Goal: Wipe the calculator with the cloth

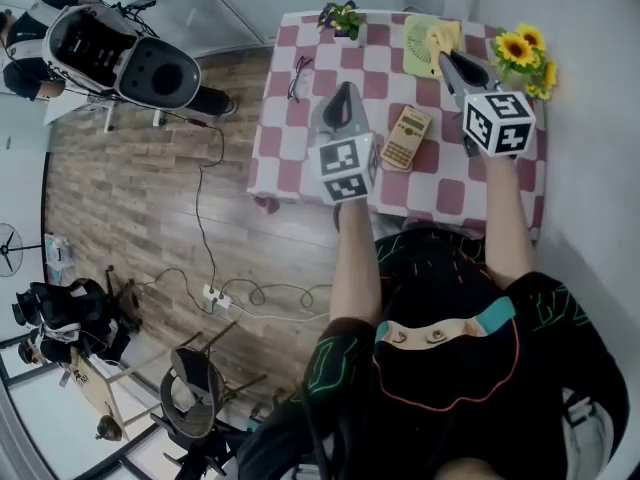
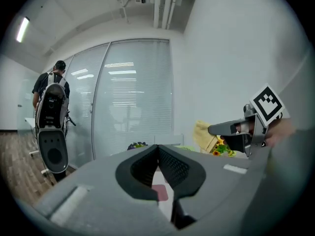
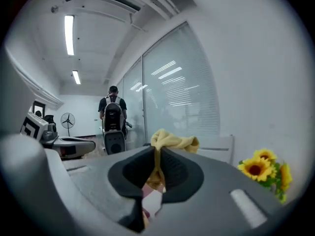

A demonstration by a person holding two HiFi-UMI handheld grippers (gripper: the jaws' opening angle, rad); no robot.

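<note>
Only the head view shows the calculator (image 1: 407,138). In both gripper views the grey tool bodies fill the low part of the picture and hide the surface (image 1: 290,118) almost fully. The calculator lies flat on the red and white checked surface, between the two tools. Its long side runs from the person toward the far edge, leaning a little to the right. Its keys are too small to make out, so it is hard to tell which end is the top. The left tool (image 1: 343,93) hangs over the surface just left of the calculator. The left gripper view shows its jaws pressed together with nothing between them (image 2: 158,149). The right tool (image 1: 447,58) is farther back, and its jaws are closed on the yellow cloth (image 1: 447,35). The right gripper view shows this best: the cloth (image 3: 170,141) bunches above the jaws and hangs down between them. The head view shows only a bit of the cloth at the tool's tip, over a pale green flat thing (image 1: 420,46) that is hard to name. Sunflowers (image 1: 525,53) stand at the far right corner.
</note>
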